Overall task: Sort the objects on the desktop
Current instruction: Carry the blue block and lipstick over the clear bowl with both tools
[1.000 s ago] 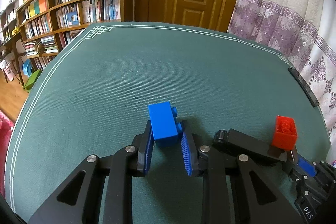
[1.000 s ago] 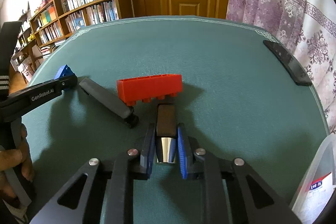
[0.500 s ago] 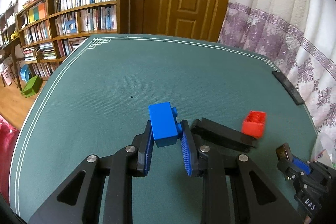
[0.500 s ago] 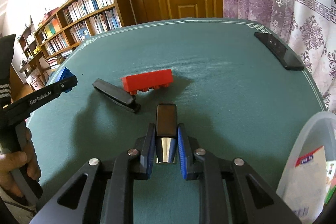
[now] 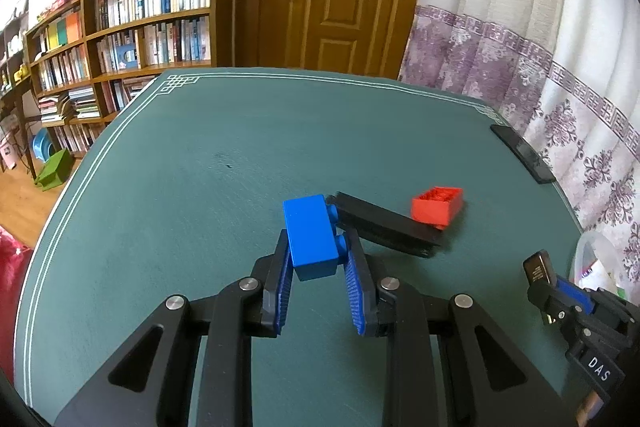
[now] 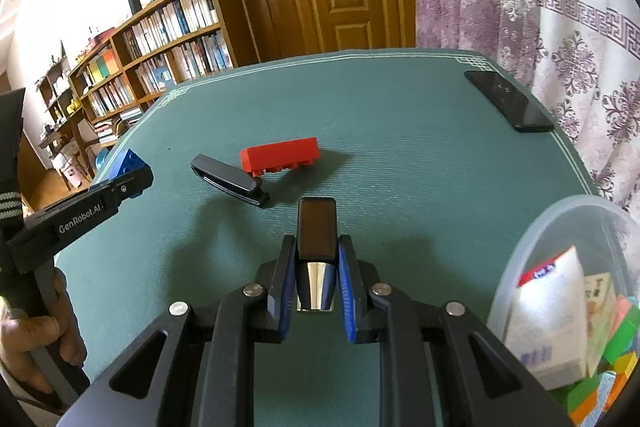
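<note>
My left gripper (image 5: 316,251) is shut on a blue brick (image 5: 310,235) and holds it above the green table. My right gripper (image 6: 316,259) is shut on a small black and silver lighter-like object (image 6: 316,239), also held above the table. It shows in the left wrist view (image 5: 540,269) at the right edge. A red brick (image 6: 280,155) lies on the table ahead, next to a flat black case (image 6: 228,179). The same red brick (image 5: 438,203) and black case (image 5: 384,225) lie just beyond my left gripper.
A clear plastic tub (image 6: 532,247) holding a small carton and coloured blocks stands at the right, near my right gripper. A black phone (image 6: 508,101) lies at the table's far right edge. Bookshelves and a wooden door stand behind the table.
Both grippers have pulled back and risen with their objects. The red brick and black case look farther off, and the plastic tub has come into the right wrist view.
</note>
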